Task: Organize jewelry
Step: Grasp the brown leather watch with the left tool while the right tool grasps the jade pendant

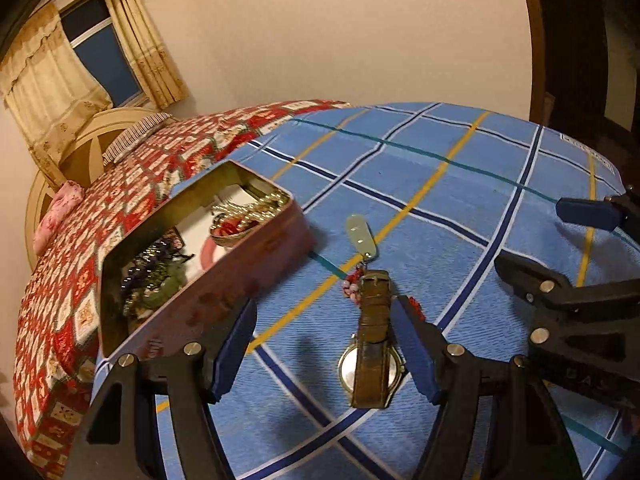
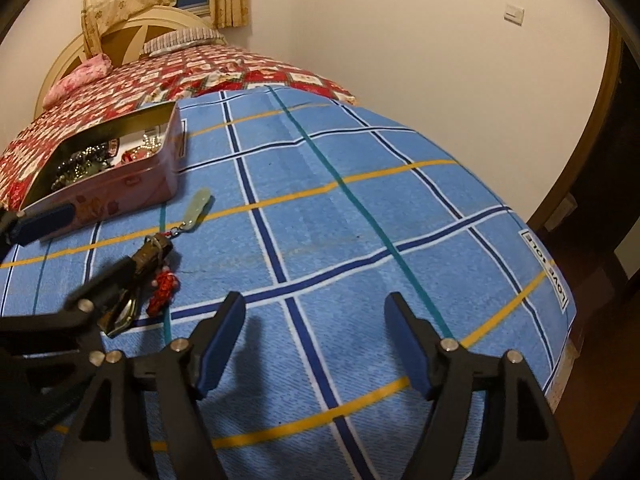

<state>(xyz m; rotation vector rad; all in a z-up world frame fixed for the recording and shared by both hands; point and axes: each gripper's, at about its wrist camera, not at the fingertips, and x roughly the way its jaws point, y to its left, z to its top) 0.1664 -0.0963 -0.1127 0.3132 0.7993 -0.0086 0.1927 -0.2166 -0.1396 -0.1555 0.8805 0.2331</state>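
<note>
Brown-strapped watch (image 1: 372, 344) beside the tin (image 1: 224, 280) sits between the left gripper (image 1: 324, 344)'s spread fingers, which should close squarely across the strap; the right gripper (image 2: 316, 344)'s fingers are apart, empty.

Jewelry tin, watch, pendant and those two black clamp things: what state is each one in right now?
Tin: lid off, beads and jewelry inside.
Watch: out of the tin, lying on the blue blanket, strap folded over its face.
Pale green pendant: out of the tin, lying flat beyond the watch.
Left gripper: open, watch between its fingers, not pinched.
Right gripper: open, empty, over bare blanket.
</note>
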